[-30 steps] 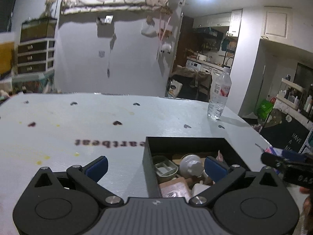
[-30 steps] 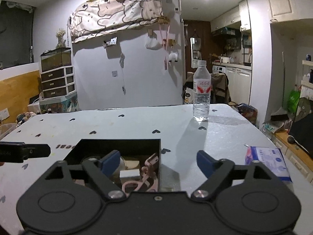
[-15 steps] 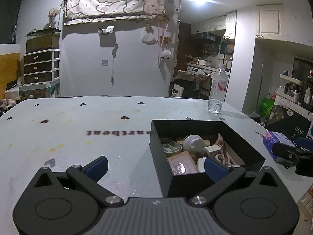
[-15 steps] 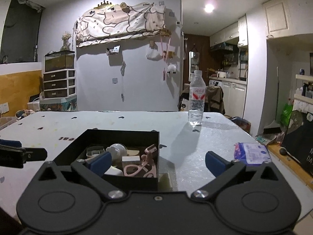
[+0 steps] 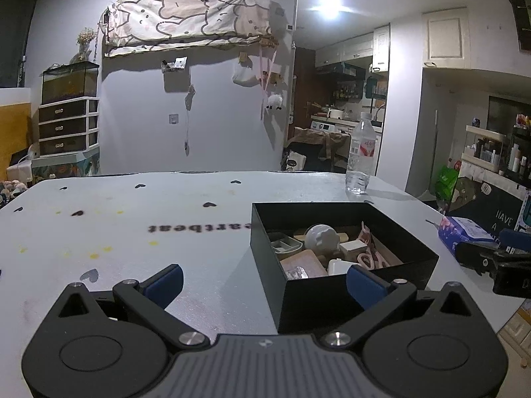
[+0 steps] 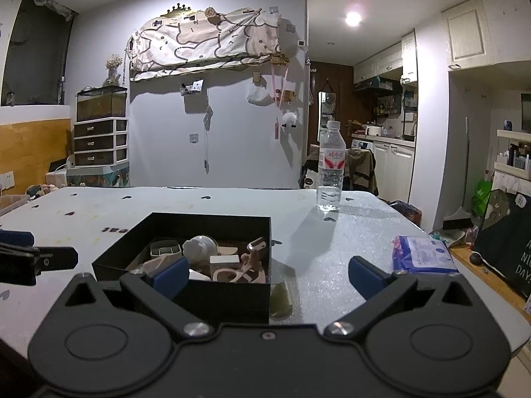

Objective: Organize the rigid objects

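A matte black box (image 5: 332,275) of small hard items – a white ball (image 5: 321,238), pale pink scissors (image 6: 247,267) – is set on the speckled table (image 5: 132,232), ahead of and between both tools. The left gripper (image 5: 264,282) and right gripper (image 6: 267,273) are spread wide, empty; neither is clearly nearer.

Bench (image 5: 132,232) is wide open left of the black box (image 5: 265,265); on the right only a water bottle (image 6: 330,169) and tissue pack (image 6: 421,253) are in the way.

A lived-in home: kitchen cabinets (image 6: 391,165), drawer unit (image 6: 99,141), heart-dotted table (image 6: 232,202).
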`<move>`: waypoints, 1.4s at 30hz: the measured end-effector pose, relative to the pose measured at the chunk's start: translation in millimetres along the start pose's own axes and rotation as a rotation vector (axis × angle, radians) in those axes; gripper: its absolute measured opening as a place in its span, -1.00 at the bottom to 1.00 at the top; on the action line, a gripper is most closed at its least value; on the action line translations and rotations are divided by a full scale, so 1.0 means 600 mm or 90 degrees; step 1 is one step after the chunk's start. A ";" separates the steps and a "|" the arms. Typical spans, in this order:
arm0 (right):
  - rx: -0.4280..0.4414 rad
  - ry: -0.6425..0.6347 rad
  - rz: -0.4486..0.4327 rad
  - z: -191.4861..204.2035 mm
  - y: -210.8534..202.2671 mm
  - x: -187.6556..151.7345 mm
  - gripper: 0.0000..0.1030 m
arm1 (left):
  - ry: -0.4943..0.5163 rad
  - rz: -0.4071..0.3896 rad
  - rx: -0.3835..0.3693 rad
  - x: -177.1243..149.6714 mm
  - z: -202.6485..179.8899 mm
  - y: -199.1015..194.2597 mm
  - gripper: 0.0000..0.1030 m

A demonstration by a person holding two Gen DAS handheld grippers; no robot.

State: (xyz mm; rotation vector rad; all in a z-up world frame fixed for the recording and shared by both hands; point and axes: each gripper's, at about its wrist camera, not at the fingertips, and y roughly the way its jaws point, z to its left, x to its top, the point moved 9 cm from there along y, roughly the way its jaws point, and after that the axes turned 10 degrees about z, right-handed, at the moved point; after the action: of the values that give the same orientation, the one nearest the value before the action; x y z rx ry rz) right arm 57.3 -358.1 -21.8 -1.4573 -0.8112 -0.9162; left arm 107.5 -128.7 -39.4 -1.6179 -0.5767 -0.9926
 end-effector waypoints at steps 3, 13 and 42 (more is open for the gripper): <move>0.002 -0.001 0.000 0.002 -0.001 -0.001 1.00 | 0.000 0.000 0.000 0.000 0.000 -0.001 1.00; 0.005 -0.005 -0.005 0.007 -0.007 -0.001 1.00 | -0.002 -0.001 0.002 -0.002 0.003 -0.006 1.00; 0.007 -0.008 -0.007 0.009 -0.011 0.000 1.00 | -0.002 -0.002 0.001 -0.001 0.004 -0.006 1.00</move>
State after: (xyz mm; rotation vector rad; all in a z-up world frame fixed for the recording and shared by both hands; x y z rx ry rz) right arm 51.7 -352.2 -18.5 -1.4511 -0.8336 -0.9103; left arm 104.7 -125.4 -38.2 -1.6175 -0.5815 -0.9923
